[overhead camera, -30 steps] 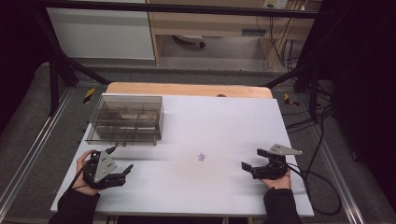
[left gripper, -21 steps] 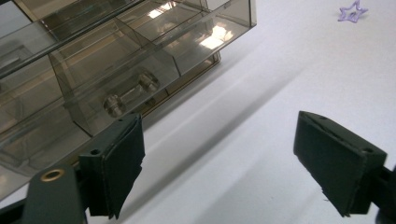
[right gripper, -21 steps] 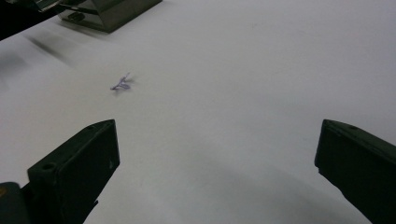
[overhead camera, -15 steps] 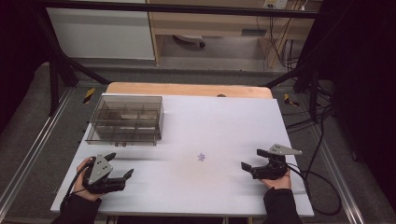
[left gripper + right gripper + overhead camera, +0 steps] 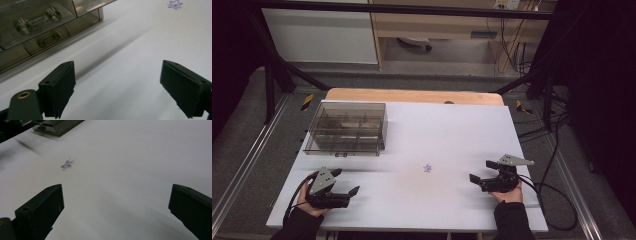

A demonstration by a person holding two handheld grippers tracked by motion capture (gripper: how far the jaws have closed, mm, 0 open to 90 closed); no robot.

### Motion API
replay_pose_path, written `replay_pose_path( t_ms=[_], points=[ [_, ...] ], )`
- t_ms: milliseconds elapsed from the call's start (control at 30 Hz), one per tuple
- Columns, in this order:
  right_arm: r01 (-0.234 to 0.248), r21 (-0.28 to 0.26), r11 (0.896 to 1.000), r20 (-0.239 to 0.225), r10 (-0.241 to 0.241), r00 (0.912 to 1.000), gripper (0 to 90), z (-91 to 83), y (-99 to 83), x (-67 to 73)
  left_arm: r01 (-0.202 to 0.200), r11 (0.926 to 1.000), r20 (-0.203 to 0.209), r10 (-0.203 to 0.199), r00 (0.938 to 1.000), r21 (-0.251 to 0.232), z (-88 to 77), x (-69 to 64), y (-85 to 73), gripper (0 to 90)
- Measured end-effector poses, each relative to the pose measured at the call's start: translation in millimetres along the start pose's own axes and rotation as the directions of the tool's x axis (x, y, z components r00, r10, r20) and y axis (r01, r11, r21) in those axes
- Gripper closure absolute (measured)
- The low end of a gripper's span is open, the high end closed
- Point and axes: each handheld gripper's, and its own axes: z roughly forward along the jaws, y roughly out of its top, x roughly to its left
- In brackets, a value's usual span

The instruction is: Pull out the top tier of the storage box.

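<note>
Both my grippers empty: left gripper point(image 5: 346, 182) jaws wide, just been opening; right gripper point(image 5: 482, 171) wide. Purple star point(image 5: 427, 168) lies between them, well short of box point(image 5: 346, 129). Pickup not begun.

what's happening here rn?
A person holds a two-jaw gripper in each hand at a white table. Neither holds anything: the left gripper has just been opening its jaws with nothing between them, and the right gripper is open too. A small purple star lies on the table between them, untouched. A clear compartment box sits at the far left.
</note>
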Motion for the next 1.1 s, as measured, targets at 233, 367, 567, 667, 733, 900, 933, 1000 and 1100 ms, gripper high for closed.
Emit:
replay_pose_path(
  t_ms=[233,367,567,667,733,900,933,1000,1100],
  points=[
    [0.009,0.008,1.000,0.001,-0.009,1.0000,0.6,2.3,1.8,2.2,0.029,0.9994,0.024,-0.029,0.9993,0.019,4.2,2.1,-4.0,11.4],
    [0.005,0.011,1.000,-0.007,-0.004,1.0000,0.6,6.3,4.3,7.5,0.047,0.9986,0.037,-0.048,0.9981,0.022,5.3,4.3,-4.8,9.7],
    [0.016,0.016,1.000,-0.009,-0.016,0.9998,0.6,11.9,6.7,13.0,0.053,0.9980,0.049,-0.055,0.9973,0.034,6.8,5.7,-5.3,8.5],
    [0.021,0.016,1.000,-0.007,-0.021,0.9998,0.6,15.0,8.1,16.3,0.048,0.9980,0.052,-0.050,0.9974,0.042,7.4,5.9,-5.4,7.8],
    [0.027,0.016,1.000,-0.009,-0.027,0.9996,0.6,16.7,9.0,18.3,0.050,0.9979,0.055,-0.052,0.9971,0.042,7.6,6.2,-5.5,7.6],
    [0.027,0.005,1.000,-0.011,-0.027,0.9996,0.6,19.3,11.3,22.7,0.048,0.9980,0.062,-0.051,0.9968,0.041,7.7,6.6,-5.6,7.0],
    [0.030,0.002,1.000,-0.007,-0.030,0.9995,0.6,19.7,11.7,23.3,0.050,0.9980,0.061,-0.052,0.9968,0.038,7.7,6.8,-5.6,6.9],
    [0.028,-0.004,1.000,-0.005,-0.028,0.9996,0.6,20.9,13.5,24.7,0.054,0.9979,0.063,-0.056,0.9964,0.036,7.6,7.4,-5.7,6.8],
    [0.040,-0.008,0.999,0.005,-0.040,0.9992,0.6,23.7,16.9,27.4,0.057,0.9978,0.066,-0.059,0.9961,0.036,7.9,7.8,-6.1,6.3]
  ],
)
